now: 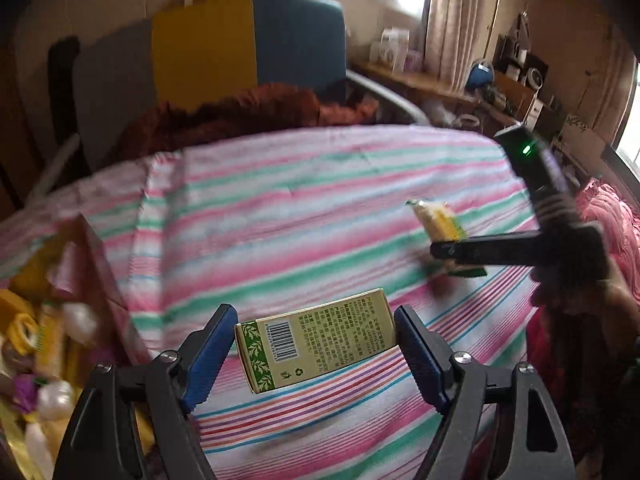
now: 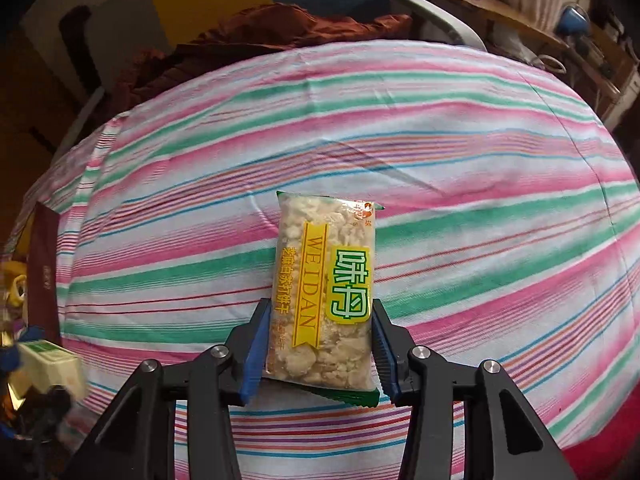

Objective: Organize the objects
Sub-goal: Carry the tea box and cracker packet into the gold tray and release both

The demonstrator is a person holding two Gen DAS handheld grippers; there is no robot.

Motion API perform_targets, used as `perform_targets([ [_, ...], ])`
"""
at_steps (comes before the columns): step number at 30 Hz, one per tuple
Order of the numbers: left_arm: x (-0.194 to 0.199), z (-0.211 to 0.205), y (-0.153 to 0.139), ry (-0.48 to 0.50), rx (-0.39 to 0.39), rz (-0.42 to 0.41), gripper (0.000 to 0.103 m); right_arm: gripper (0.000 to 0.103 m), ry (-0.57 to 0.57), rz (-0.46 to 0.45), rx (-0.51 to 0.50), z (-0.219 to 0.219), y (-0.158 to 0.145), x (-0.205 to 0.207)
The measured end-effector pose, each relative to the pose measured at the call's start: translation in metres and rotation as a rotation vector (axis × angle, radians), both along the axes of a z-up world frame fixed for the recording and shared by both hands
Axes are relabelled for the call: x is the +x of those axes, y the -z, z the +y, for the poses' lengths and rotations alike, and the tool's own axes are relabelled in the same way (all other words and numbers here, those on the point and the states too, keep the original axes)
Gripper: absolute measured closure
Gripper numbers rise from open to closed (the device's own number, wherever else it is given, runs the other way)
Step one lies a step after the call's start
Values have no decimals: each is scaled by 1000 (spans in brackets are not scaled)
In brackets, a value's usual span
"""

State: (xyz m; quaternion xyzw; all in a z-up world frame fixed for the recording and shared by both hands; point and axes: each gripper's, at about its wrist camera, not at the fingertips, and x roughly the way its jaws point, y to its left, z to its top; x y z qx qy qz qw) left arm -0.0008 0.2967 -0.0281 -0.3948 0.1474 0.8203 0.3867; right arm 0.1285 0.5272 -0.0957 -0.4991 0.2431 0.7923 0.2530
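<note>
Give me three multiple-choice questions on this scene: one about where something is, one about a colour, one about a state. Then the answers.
1. Where is the barcode box?
A. Between the pads of the left gripper
B. On a shelf by the window
C. Under the chair

2. What colour are the gripper pads?
A. Red
B. Blue
C. White

3. What is the right gripper doing?
A. Hanging open over bare sheet
B. Gripping the snack packet
C. Gripping the barcode box

Answers:
1 A: the box spans the gap between the left gripper's two pads, above the striped sheet.
2 B: both wrist views show blue ribbed pads on black fingers.
3 B: its pads press the packet's two long edges.
</note>
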Motion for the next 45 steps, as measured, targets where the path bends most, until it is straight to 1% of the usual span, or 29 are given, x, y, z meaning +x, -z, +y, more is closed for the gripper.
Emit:
perform_targets([
  [3, 3, -15, -16, -13, 21, 42, 21, 56, -25, 26, 24, 3, -7, -9],
  [6, 6, -28, -27, -33, 31, 70, 21, 56, -38, 42, 28, -6, -11, -8],
  [7, 7, -33, -30, -37, 35, 78, 21, 56, -41, 41, 26, -7, -4, -23],
  [10, 8, -50, -37, -60, 44, 95, 21, 56, -59, 42, 32, -14, 1, -36],
  [13, 6, -64, -40, -87, 55, 91, 21, 56, -80, 55, 24, -24, -2, -42],
  [17, 2, -81, -40, -119, 70, 84, 21, 56, -117, 72, 15, -46, -9, -48],
  [25, -6, -118, -36, -173, 103, 59, 21, 56, -244, 157, -4, -108, -36, -83],
  [28, -16, -143, -38, -223, 135, 38, 21, 56, -295, 187, -16, -133, -45, -98],
  [31, -30, -181, -42, -306, 178, 14, 21, 56, -347, 219, -33, -158, -53, -112],
  [34, -45, -231, -46, -417, 214, 3, 21, 56, -408, 243, -43, -187, -61, -128],
  [37, -55, -270, -41, -510, 230, -26, 21, 56, -482, 256, -47, -216, -68, -144],
  [39, -58, -296, -35, -576, 220, -28, 21, 56, -531, 258, -54, -235, -70, -156],
  [42, -62, -319, -24, -639, 223, -53, 21, 55, -592, 253, -61, -258, -70, -170],
  [45, -66, -329, -17, -659, 229, -67, 21, 55, -651, 244, -57, -279, -70, -186],
])
